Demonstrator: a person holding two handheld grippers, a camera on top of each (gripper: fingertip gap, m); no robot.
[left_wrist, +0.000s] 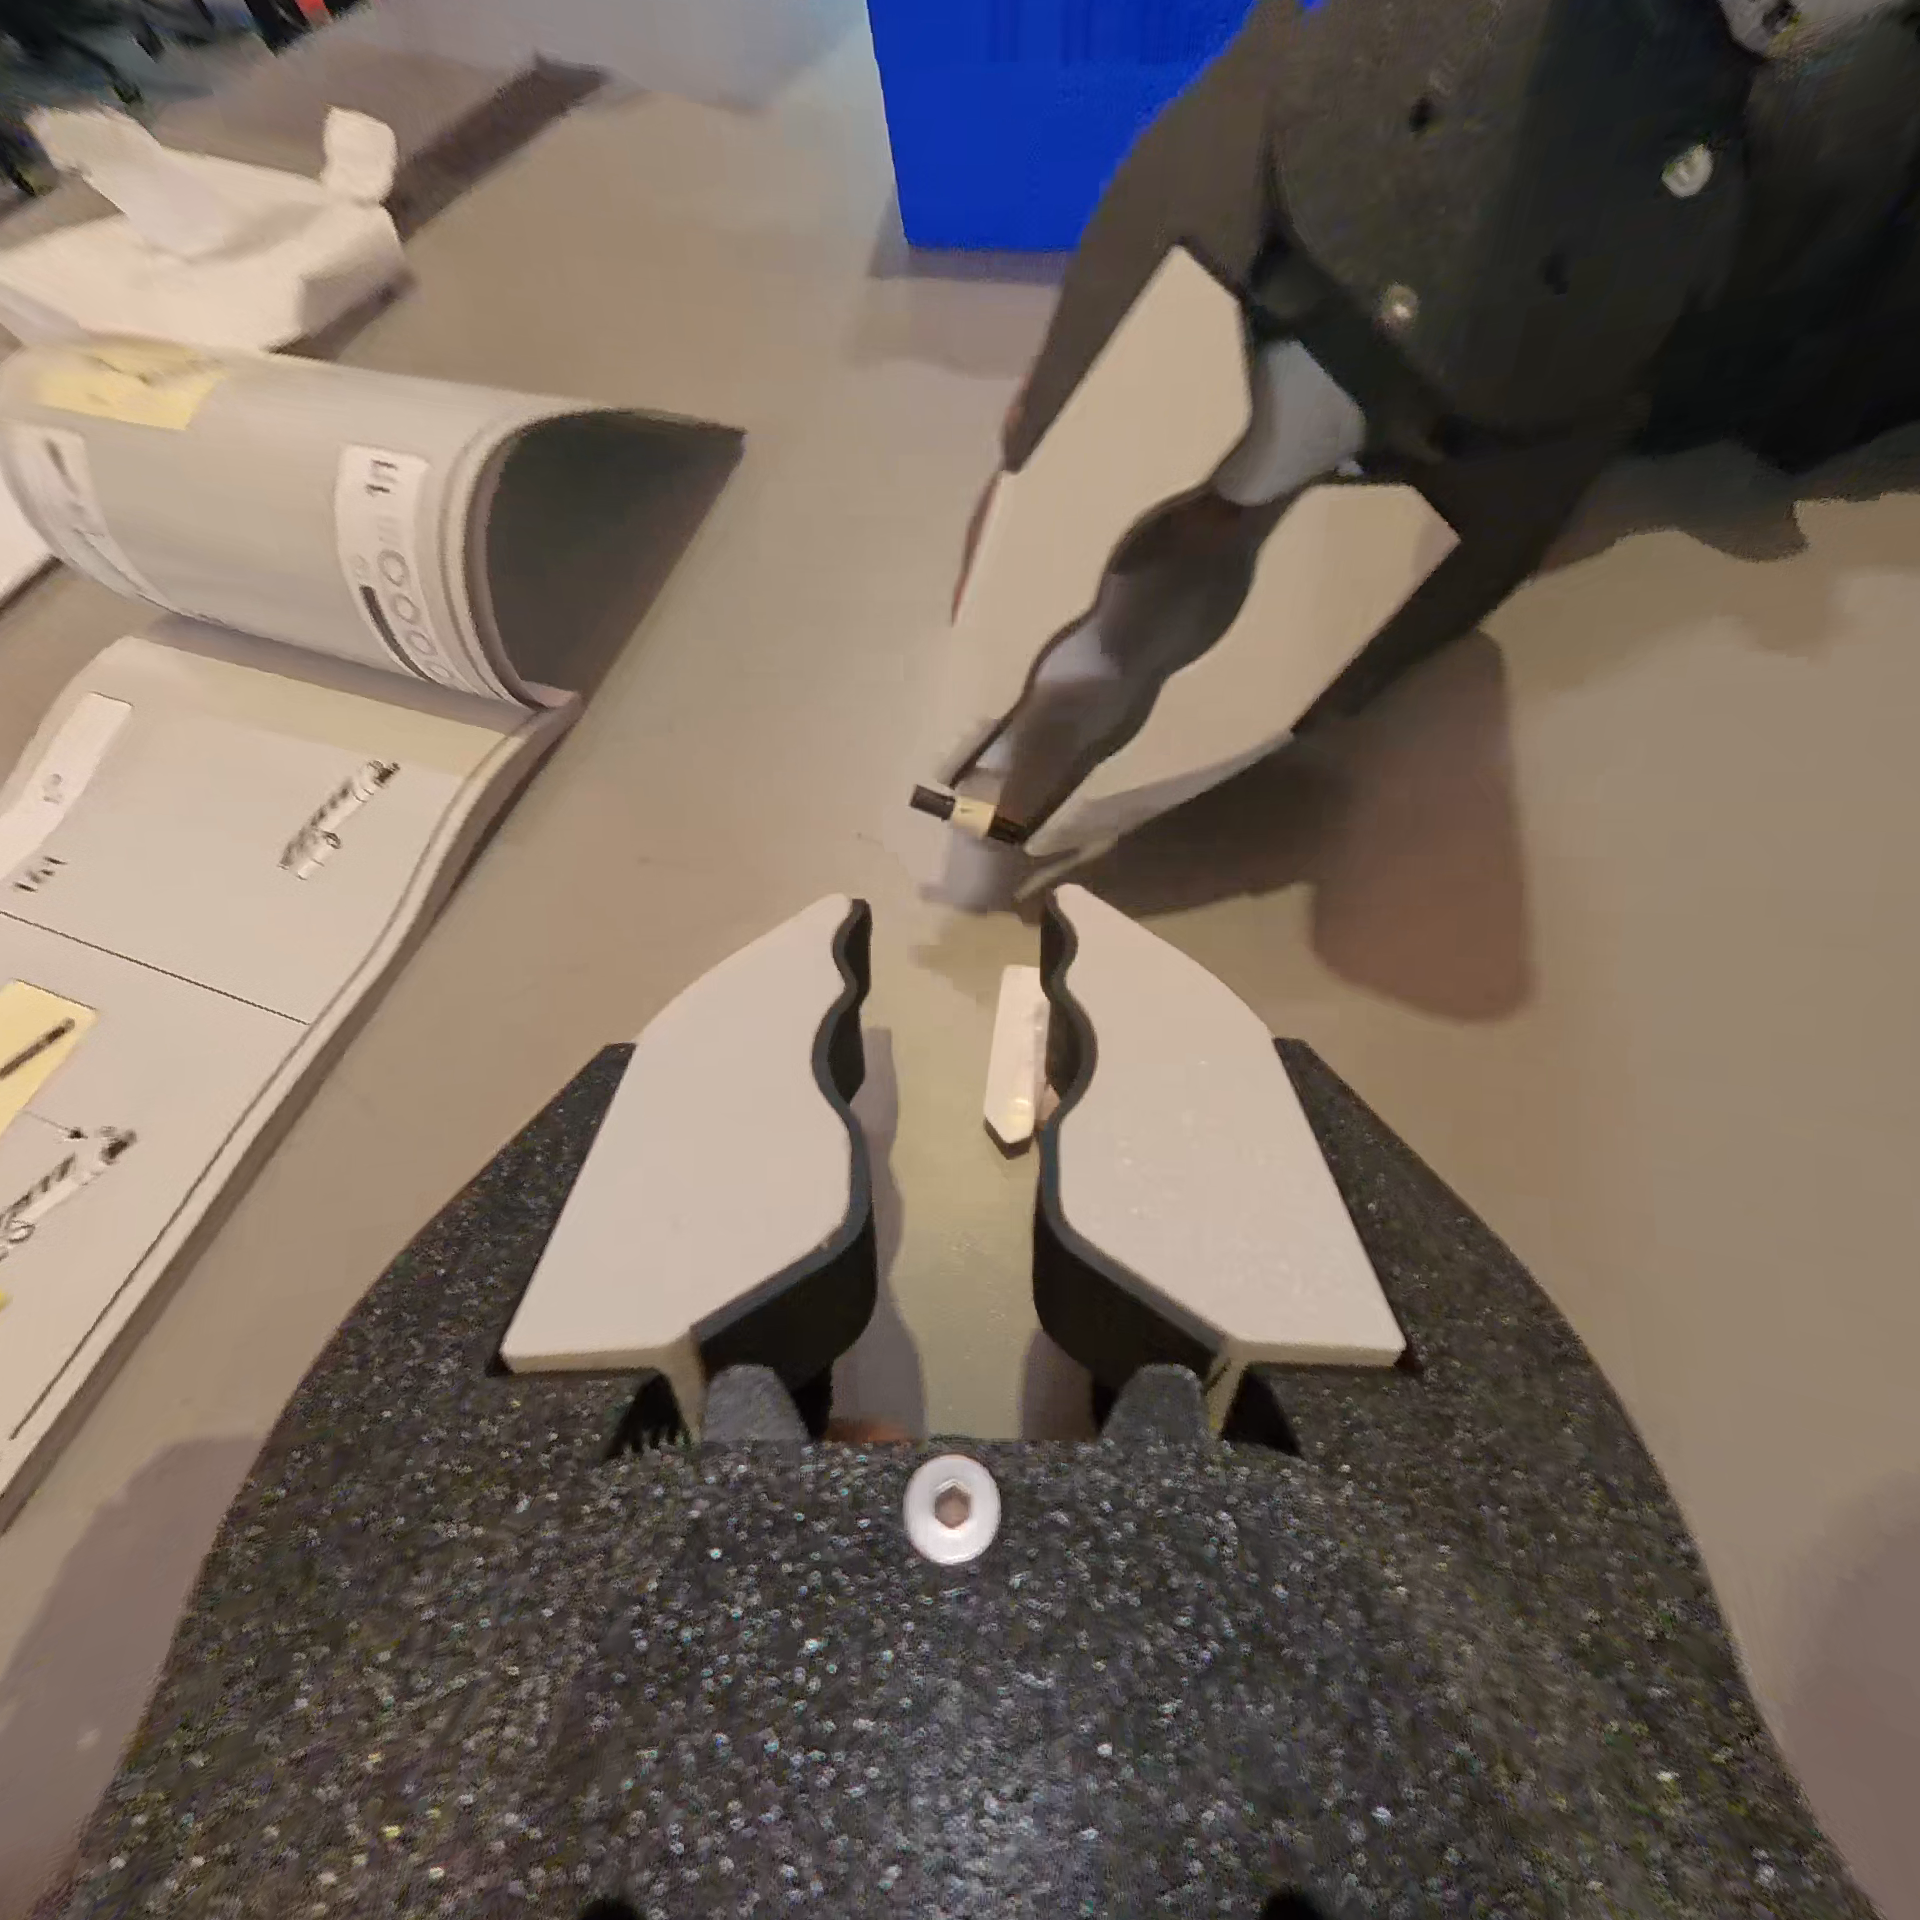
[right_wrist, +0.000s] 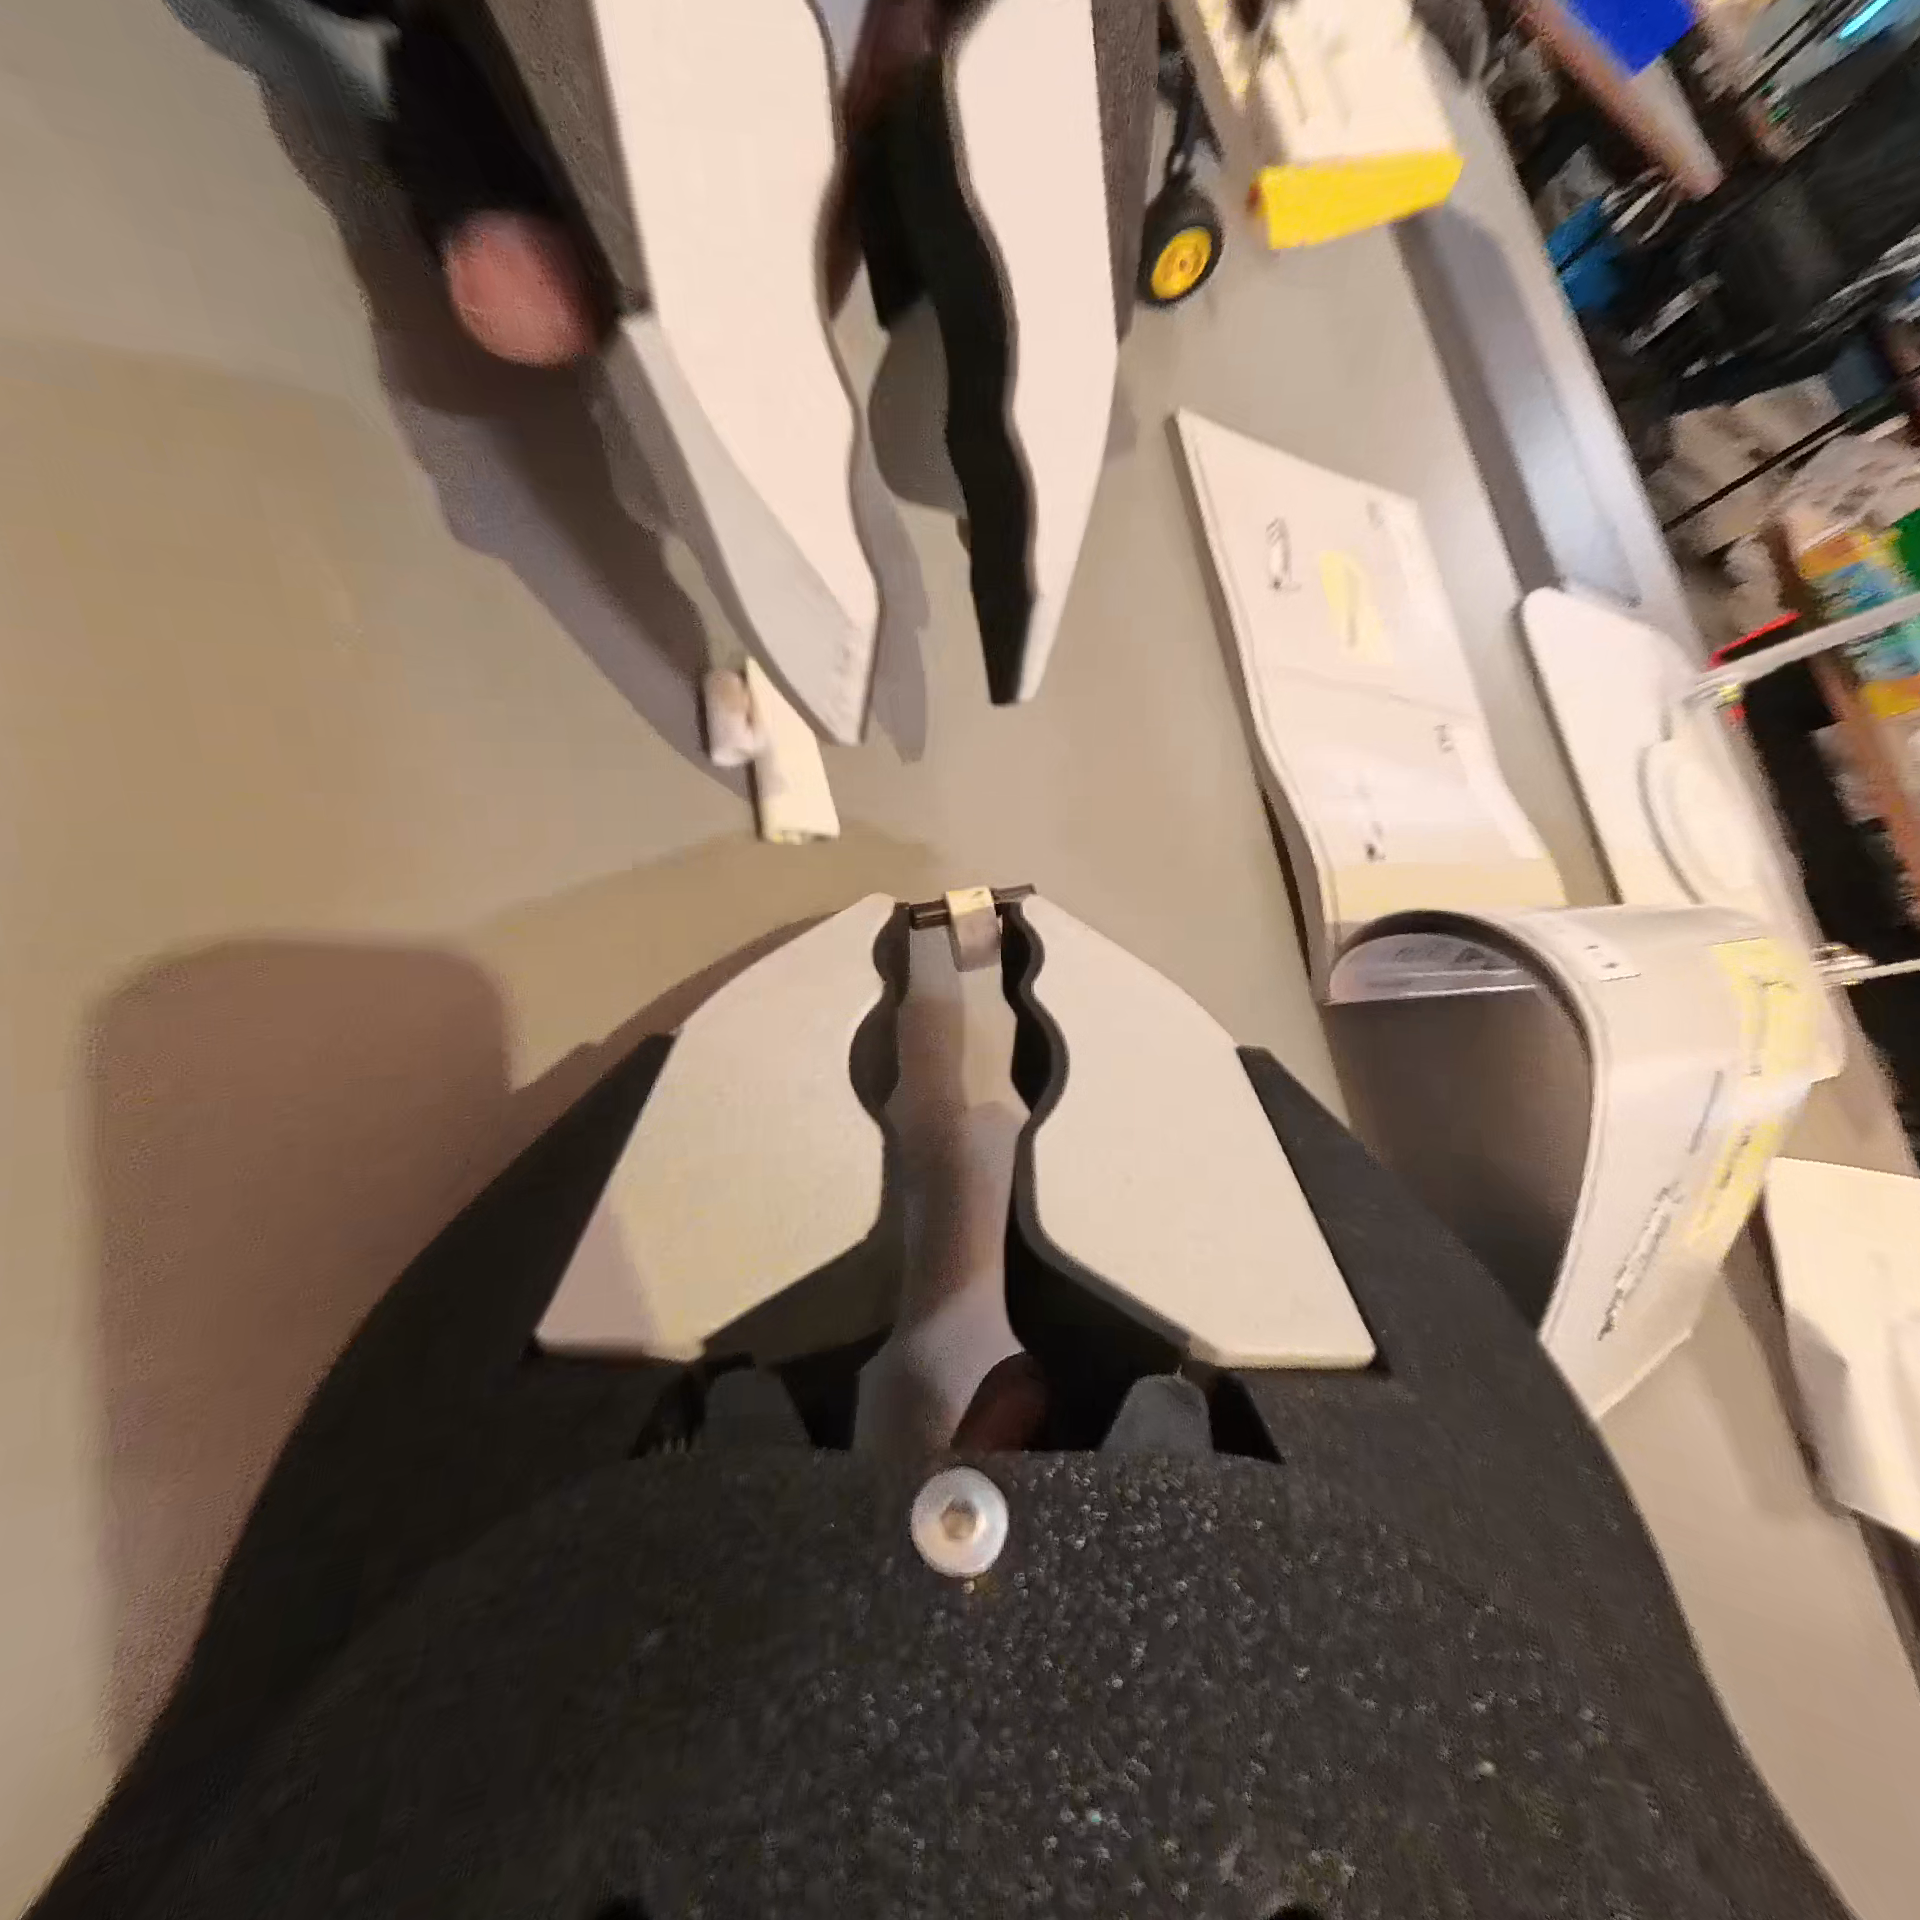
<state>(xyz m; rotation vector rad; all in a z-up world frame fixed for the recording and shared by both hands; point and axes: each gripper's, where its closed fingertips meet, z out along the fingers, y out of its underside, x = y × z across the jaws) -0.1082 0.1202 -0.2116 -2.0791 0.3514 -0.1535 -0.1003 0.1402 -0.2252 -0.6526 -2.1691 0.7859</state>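
Pin-and-block piece (right_wrist: 971, 906), a dark pin through a cream block, sits pinched in our right gripper (right_wrist: 961, 909) above the surface (right_wrist: 312, 623), while our left gripper (left_wrist: 956, 914) stands open beside a white strip (left_wrist: 1016, 1055).

My right gripper (right_wrist: 961, 909) pinches a short black pin carrying a white block (right_wrist: 968, 916) at its fingertips. Left gripper (right_wrist: 935, 686) upper centre, jaws apart, beside a white piece (right_wrist: 795, 795). Open booklet (right_wrist: 1382, 665) at right.
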